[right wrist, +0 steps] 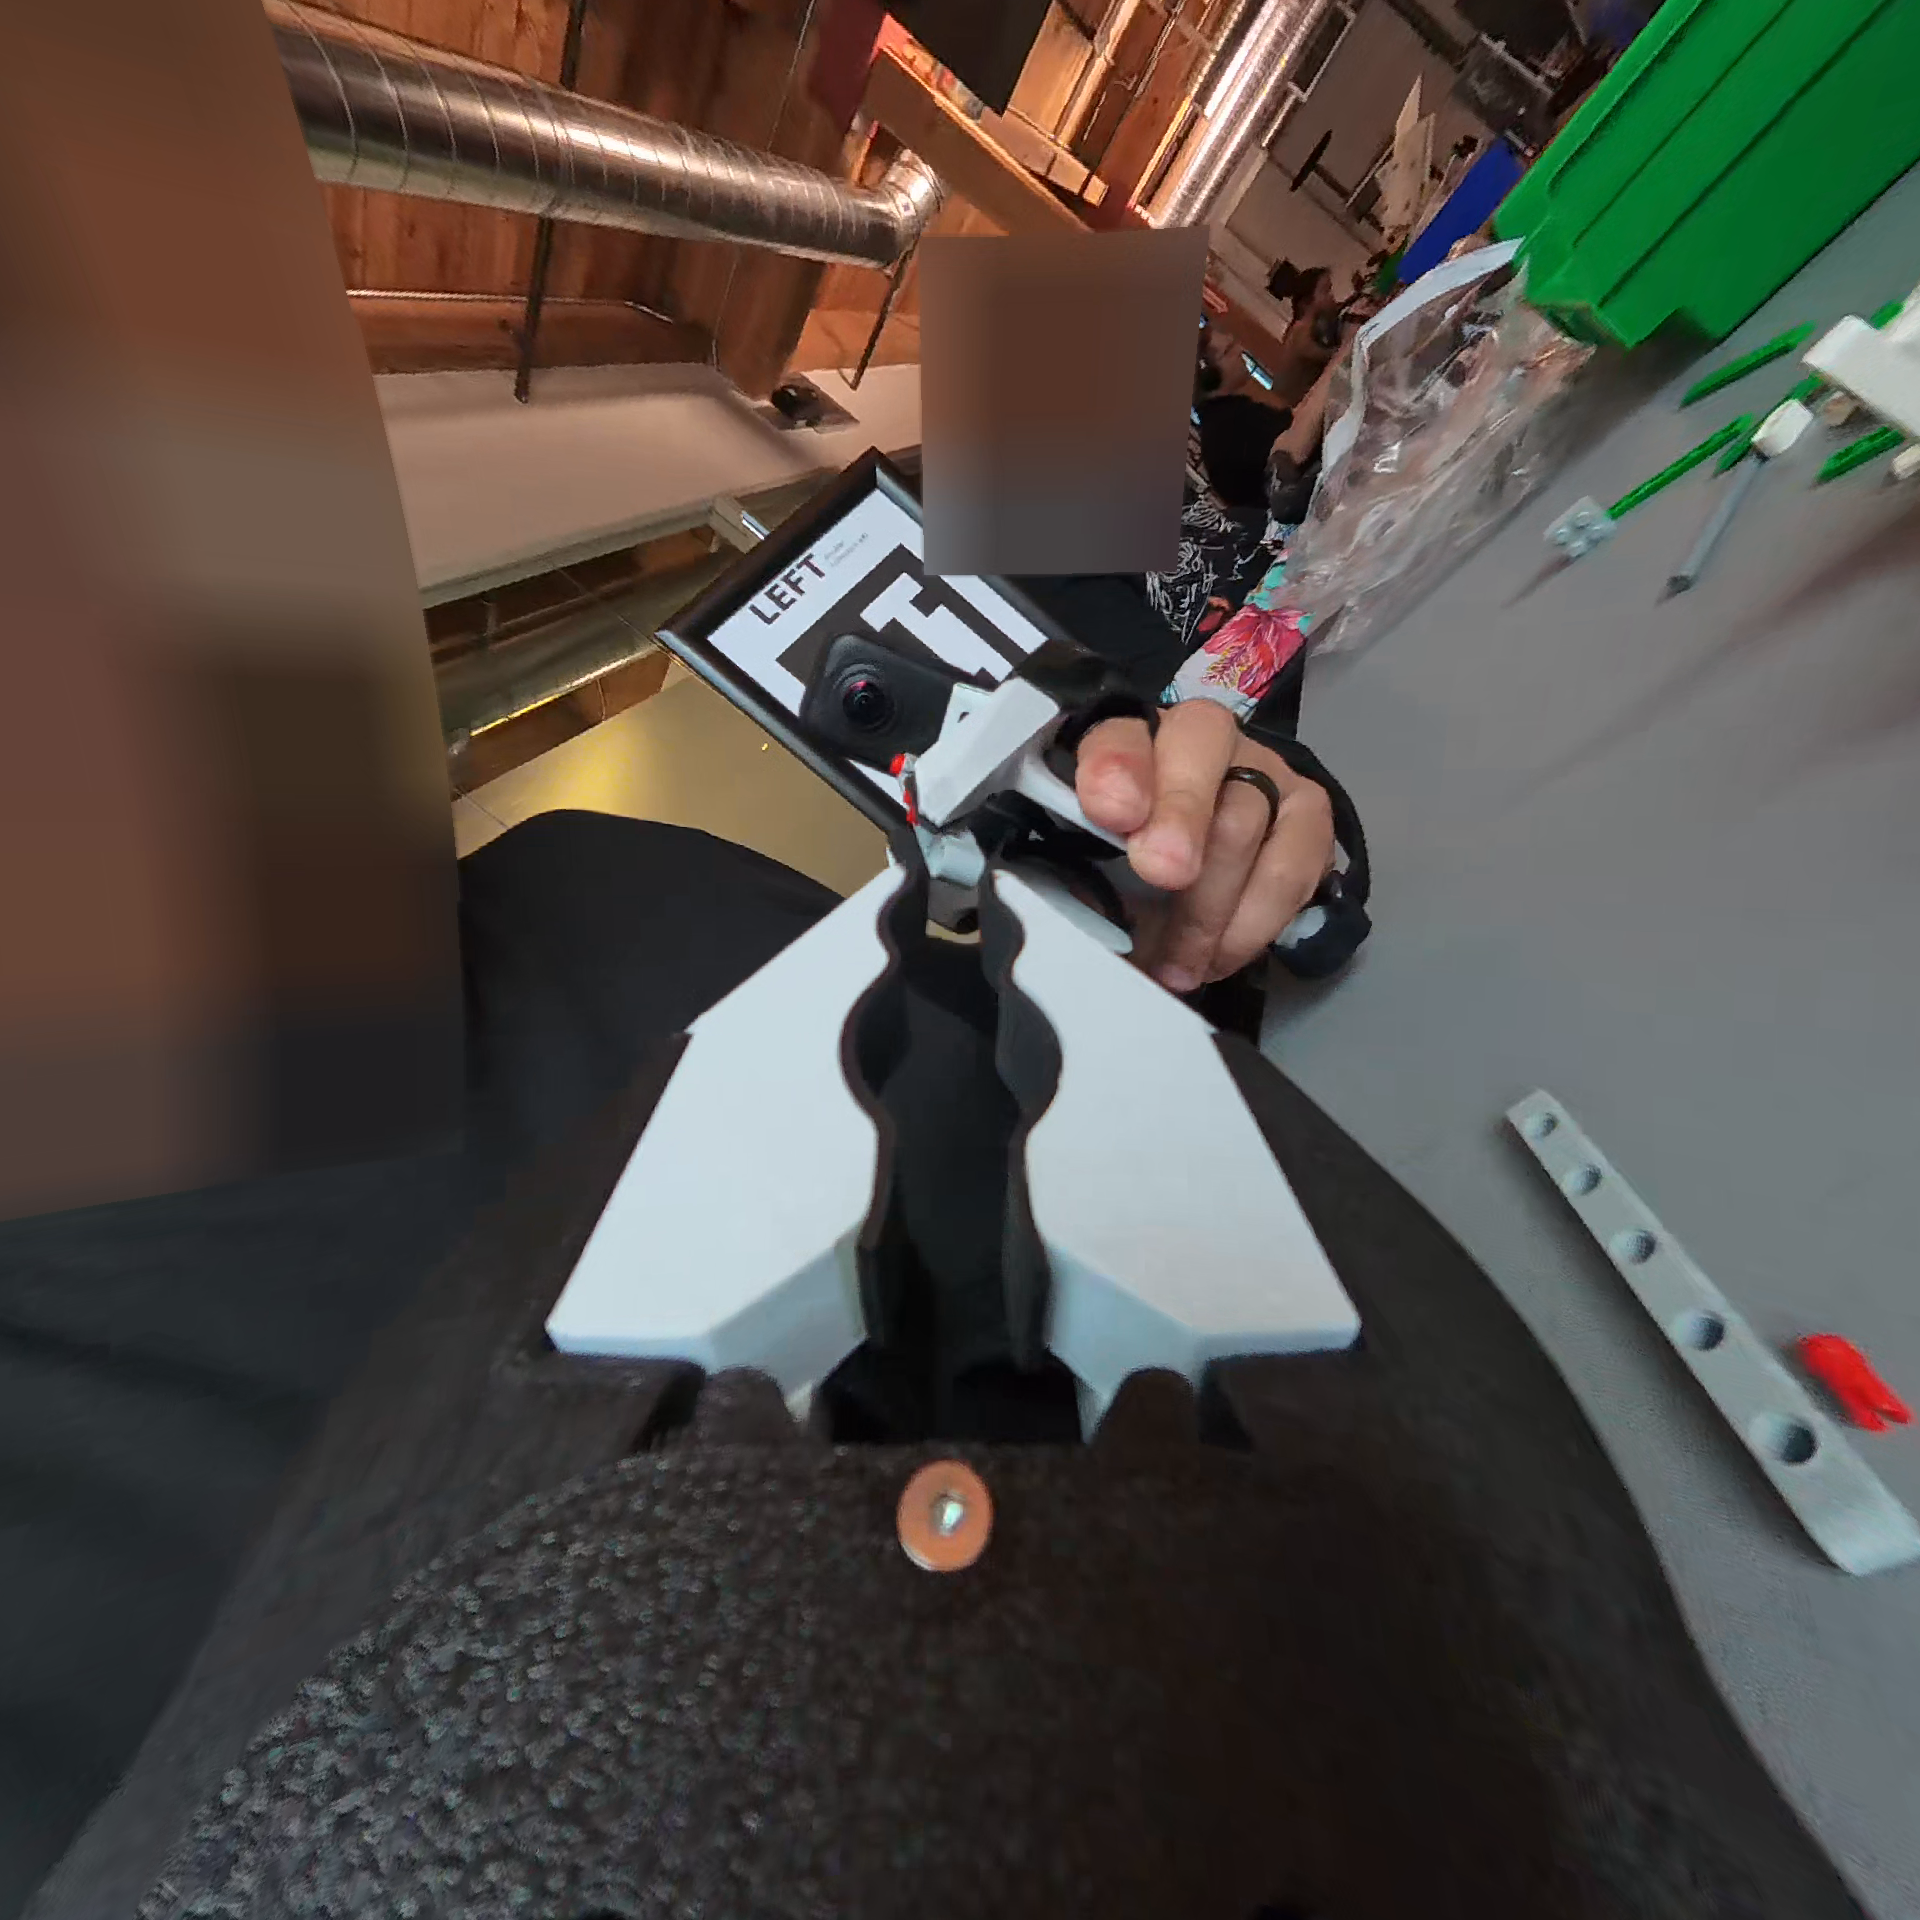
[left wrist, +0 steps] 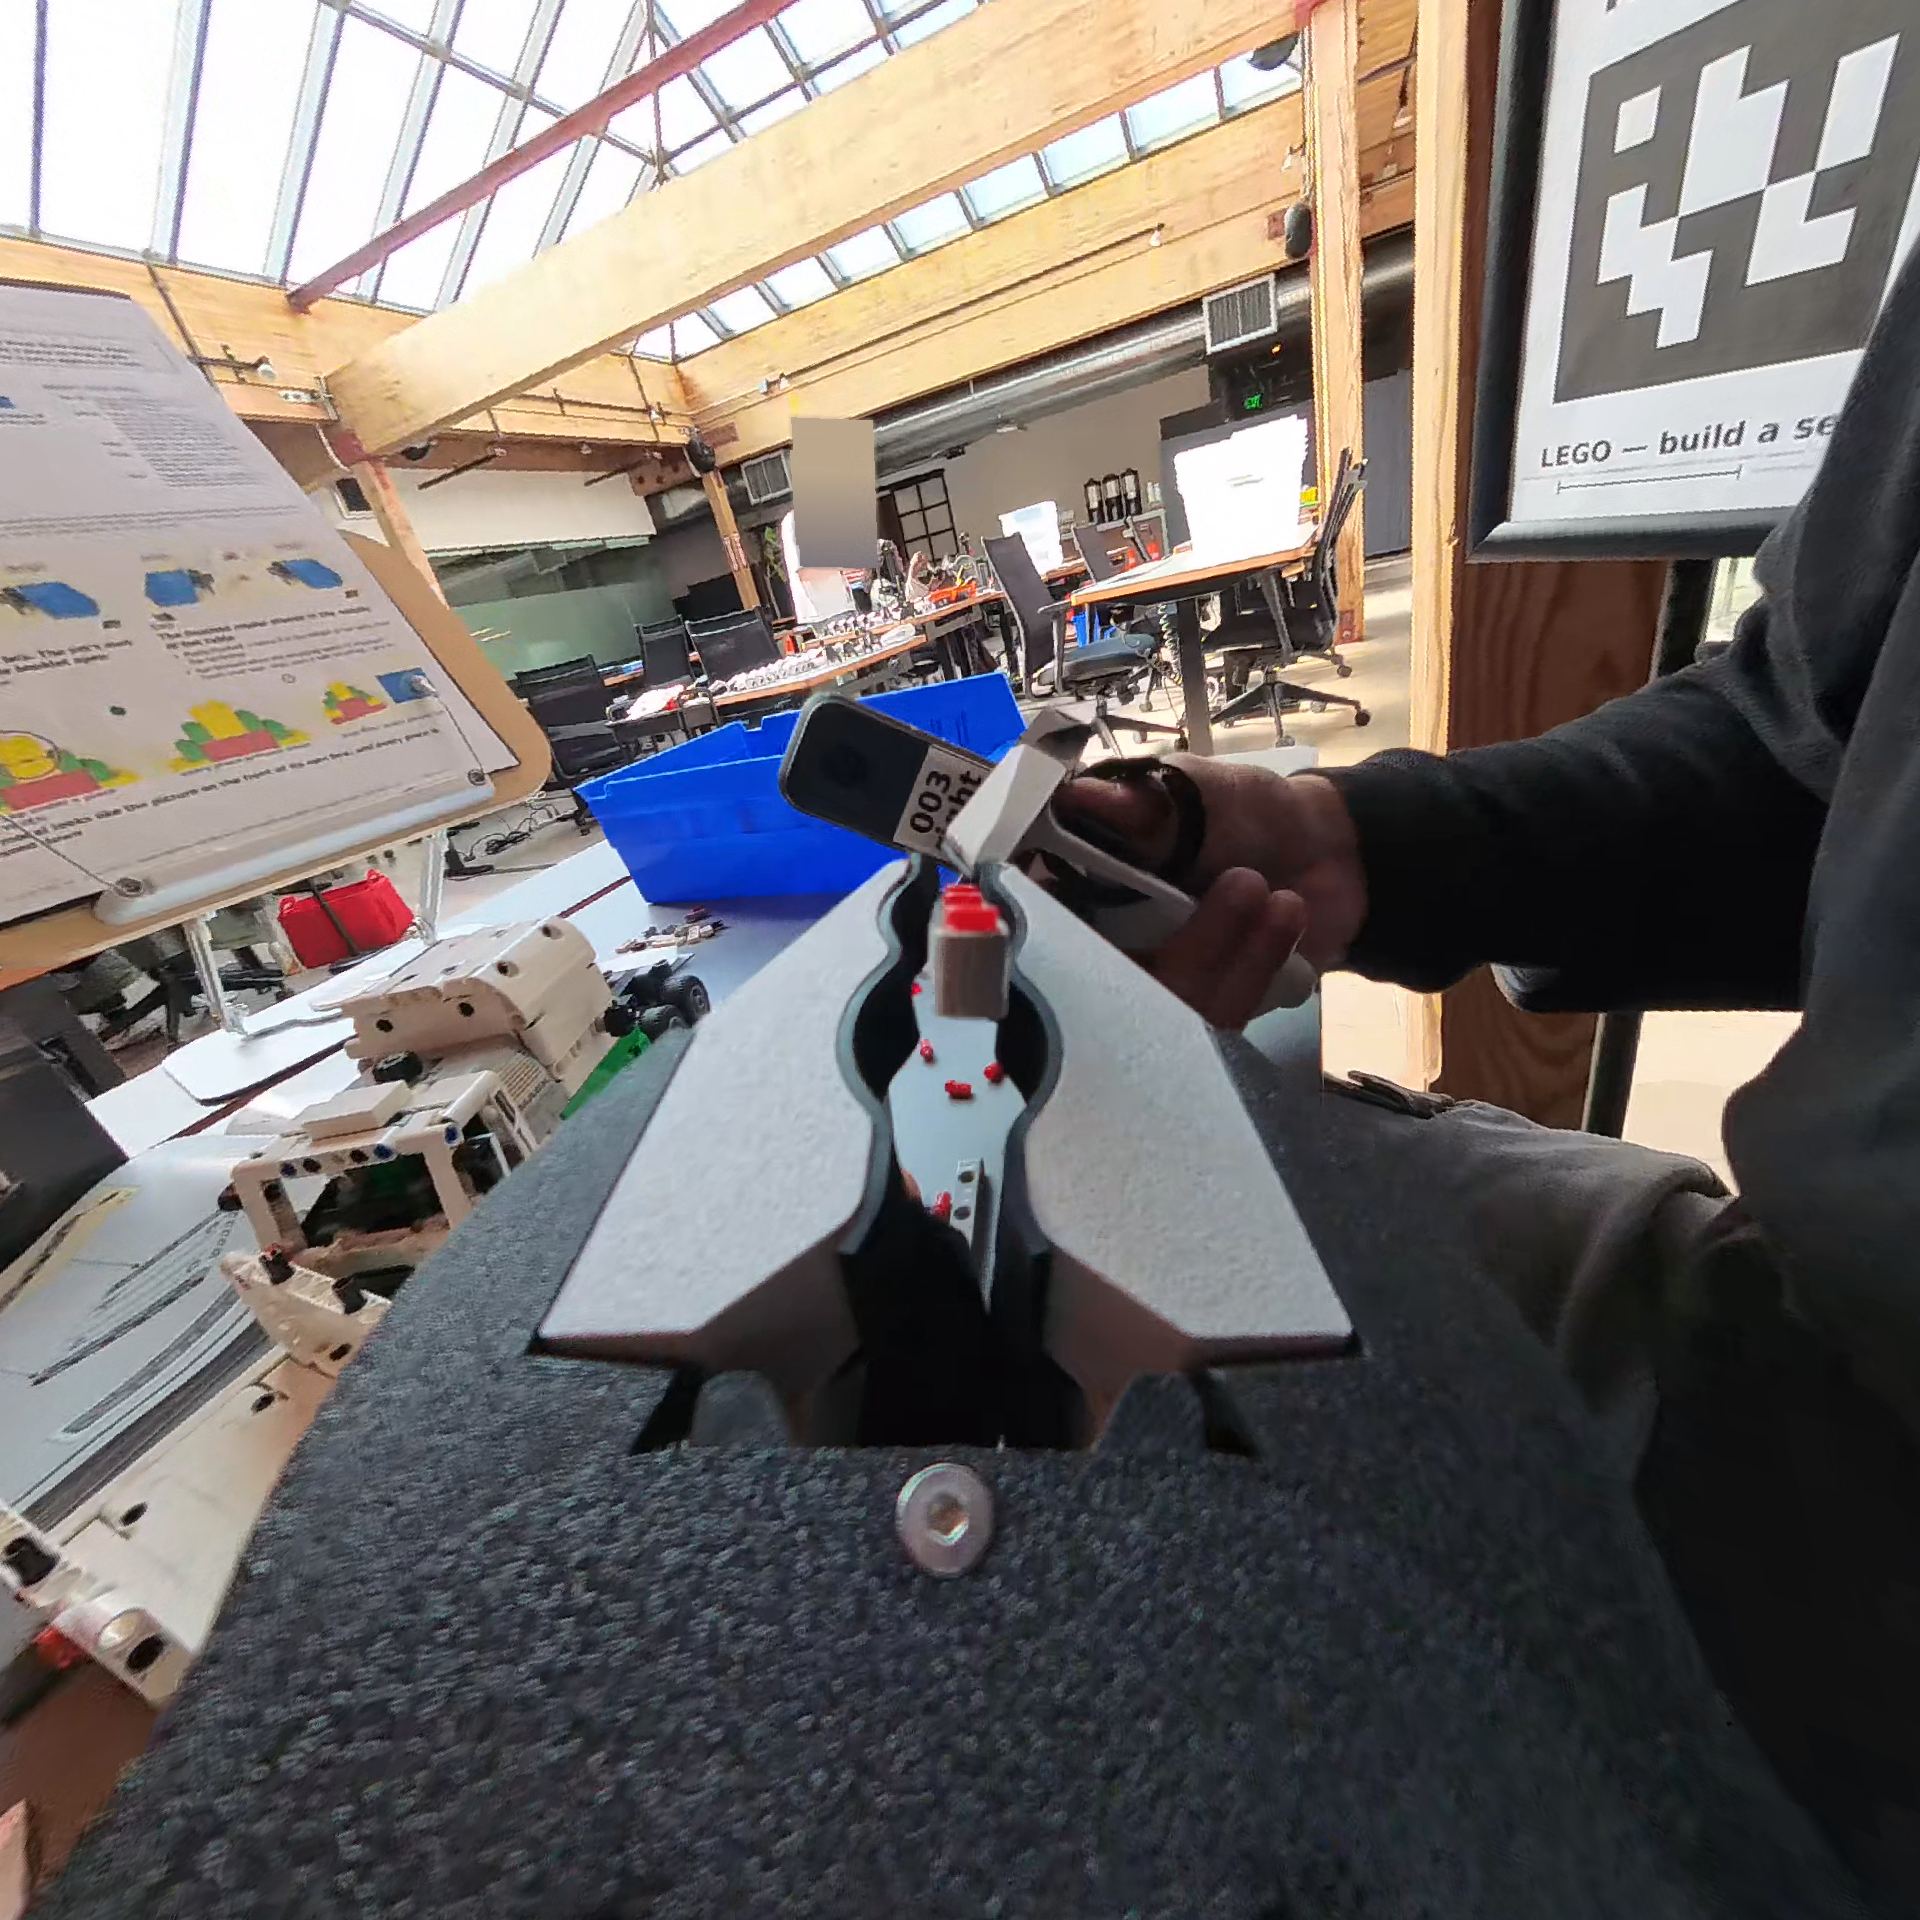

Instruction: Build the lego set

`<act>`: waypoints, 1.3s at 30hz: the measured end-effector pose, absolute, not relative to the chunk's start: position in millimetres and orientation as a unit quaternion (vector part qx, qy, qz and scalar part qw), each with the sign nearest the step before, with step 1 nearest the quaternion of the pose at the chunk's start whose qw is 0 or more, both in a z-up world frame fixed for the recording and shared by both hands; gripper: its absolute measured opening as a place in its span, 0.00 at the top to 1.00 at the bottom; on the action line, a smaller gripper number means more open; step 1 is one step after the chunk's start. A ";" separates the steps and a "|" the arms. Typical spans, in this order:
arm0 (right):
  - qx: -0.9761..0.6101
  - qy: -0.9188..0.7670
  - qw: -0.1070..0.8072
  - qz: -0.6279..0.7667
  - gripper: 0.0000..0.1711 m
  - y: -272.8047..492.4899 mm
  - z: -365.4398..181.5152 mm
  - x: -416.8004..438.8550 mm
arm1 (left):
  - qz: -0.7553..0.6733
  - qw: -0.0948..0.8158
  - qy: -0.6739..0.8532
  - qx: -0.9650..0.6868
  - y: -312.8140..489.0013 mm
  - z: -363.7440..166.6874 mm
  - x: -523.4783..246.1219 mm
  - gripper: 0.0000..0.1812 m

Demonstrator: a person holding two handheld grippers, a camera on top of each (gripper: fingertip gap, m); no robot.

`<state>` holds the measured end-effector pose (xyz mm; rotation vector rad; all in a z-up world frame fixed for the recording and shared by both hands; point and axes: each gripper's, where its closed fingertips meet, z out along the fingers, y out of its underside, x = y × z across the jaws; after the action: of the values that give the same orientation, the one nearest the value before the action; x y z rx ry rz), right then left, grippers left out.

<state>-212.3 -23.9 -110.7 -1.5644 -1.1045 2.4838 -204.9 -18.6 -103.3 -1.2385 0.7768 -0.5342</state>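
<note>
In the left wrist view my left gripper (left wrist: 956,894) is shut on a small grey lego piece (left wrist: 971,971) with red pins (left wrist: 966,916) on its top, held up in the air. My right gripper (left wrist: 971,862), held by a hand, meets the far end of that piece. In the right wrist view my right gripper (right wrist: 948,891) has its jaws narrow with a grey part (right wrist: 951,868) between the tips. The left gripper (right wrist: 920,821) points straight at it, and red pins (right wrist: 902,771) show at its tip.
A partly built white lego vehicle (left wrist: 468,1018) and an instruction sheet on a stand (left wrist: 208,623) are at the left. A blue bin (left wrist: 727,821) stands behind. Loose red pins (left wrist: 956,1086) lie below. A long grey beam (right wrist: 1683,1320), a red pin (right wrist: 1855,1392) and a green bin (right wrist: 1714,156) are on the grey table. The tips of both grippers are at nearly the same place. Left tips and right tips are each some 20 cm from the partly built white lego vehicle (left wrist: 468,1018).
</note>
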 end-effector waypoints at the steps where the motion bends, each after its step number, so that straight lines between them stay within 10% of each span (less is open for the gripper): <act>1: -0.498 -0.353 0.004 0.792 0.94 -25.2 -112.0 -212.0 | -0.234 0.710 0.357 -0.560 -20.2 -104.2 -203.9 0.97; 39: -0.541 -0.341 0.018 0.769 0.90 -9.7 -127.1 -205.8 | -0.151 0.687 0.371 -0.606 -12.8 -123.2 -207.0 0.97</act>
<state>-205.8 -9.7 -127.1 -1.6796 -1.0582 2.3873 -207.0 -12.8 -123.2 -1.3574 0.8300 -0.3387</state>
